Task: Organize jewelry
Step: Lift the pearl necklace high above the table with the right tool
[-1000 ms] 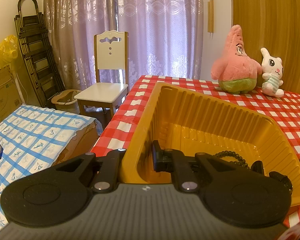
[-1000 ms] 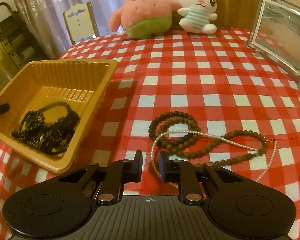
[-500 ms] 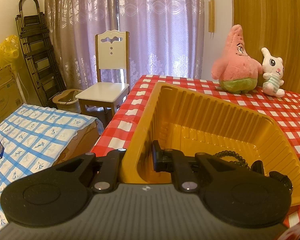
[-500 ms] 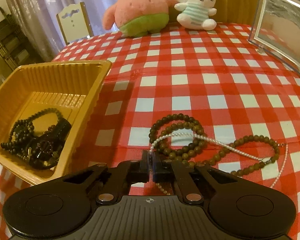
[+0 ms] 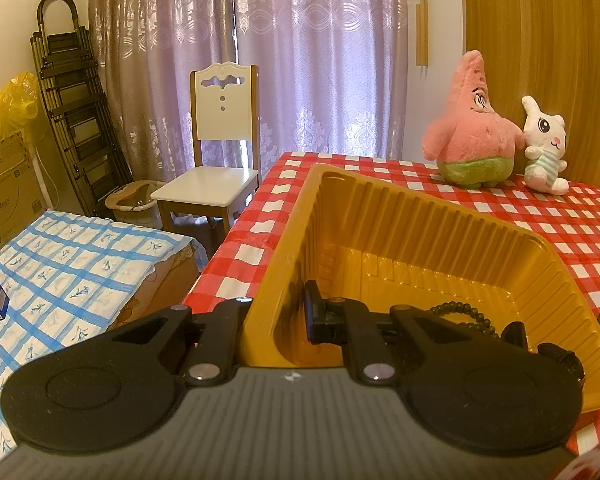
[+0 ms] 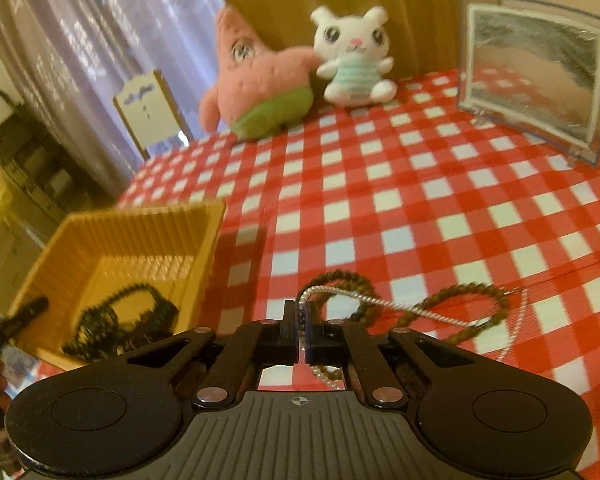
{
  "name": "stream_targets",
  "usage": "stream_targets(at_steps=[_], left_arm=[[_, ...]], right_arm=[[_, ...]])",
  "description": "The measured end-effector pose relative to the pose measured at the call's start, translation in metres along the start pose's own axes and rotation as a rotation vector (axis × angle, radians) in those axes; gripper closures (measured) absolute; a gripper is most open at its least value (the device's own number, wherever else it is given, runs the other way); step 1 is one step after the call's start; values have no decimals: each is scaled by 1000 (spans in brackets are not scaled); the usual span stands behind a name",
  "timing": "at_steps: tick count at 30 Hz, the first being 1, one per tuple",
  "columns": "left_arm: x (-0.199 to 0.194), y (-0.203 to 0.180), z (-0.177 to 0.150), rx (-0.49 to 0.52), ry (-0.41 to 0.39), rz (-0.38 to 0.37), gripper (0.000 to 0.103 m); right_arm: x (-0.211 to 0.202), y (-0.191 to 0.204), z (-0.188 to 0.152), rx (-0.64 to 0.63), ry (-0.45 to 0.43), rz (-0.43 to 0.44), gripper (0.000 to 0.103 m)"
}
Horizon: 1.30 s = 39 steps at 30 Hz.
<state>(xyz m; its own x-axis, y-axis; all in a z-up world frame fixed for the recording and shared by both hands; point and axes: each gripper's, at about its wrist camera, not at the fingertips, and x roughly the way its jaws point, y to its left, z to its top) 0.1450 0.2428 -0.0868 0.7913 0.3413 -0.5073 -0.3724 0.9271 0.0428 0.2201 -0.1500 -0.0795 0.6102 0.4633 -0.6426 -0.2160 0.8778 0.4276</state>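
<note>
I see a red-and-white checked cloth over the table (image 6: 380, 184), with the ribbed yellow tray (image 6: 112, 240) at nine o'clock holding black beads (image 6: 116, 320). Brown beads (image 6: 460, 300) and a white pearl strand (image 6: 380, 302) lie at centre. At twelve o'clock sit a pink-and-green plush (image 6: 260, 80) and a white bunny (image 6: 352, 60) in mint stripes.

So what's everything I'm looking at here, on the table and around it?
tray: 1, yellow, table's left edge
black beads: several strands, in the tray
pearl necklace: 1, white, partly lifted off the cloth
brown beads: 1 strand, on the cloth
tablecloth: 1, red-white check
star plush: 1, pink, far side
bunny plush: 1, white, beside it
frame: 1, clear, far right
chair: 1, white, by the curtains
left gripper: black, clamping the tray's wall
right gripper: black, shut on the pearl necklace
</note>
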Motion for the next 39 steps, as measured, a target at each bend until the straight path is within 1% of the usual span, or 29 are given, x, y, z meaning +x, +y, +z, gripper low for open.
stream_targets(at_steps=[10,15,17,23,32,39], left_arm=[[0,0,0,1,0,0,91],[-1,0,0,1,-1,0,91],[0,0,0,1,-1,0,91],[-1,1,1,2,-1,1,91],[-1,1,0,2,0,1,91],[-1,1,0,3,-1,1,91]], right_arm=[[-69,-15,26,27,-89,0,100],[-101,-12,44,-32,-114,-7,100],[-115,-10,51,-60,-137,-16,100],[-151,-7,71,-93,-203,-13,100],[-177,13,91,-160,-237,39,100],[-168,36,100,-203,-226,115,100]])
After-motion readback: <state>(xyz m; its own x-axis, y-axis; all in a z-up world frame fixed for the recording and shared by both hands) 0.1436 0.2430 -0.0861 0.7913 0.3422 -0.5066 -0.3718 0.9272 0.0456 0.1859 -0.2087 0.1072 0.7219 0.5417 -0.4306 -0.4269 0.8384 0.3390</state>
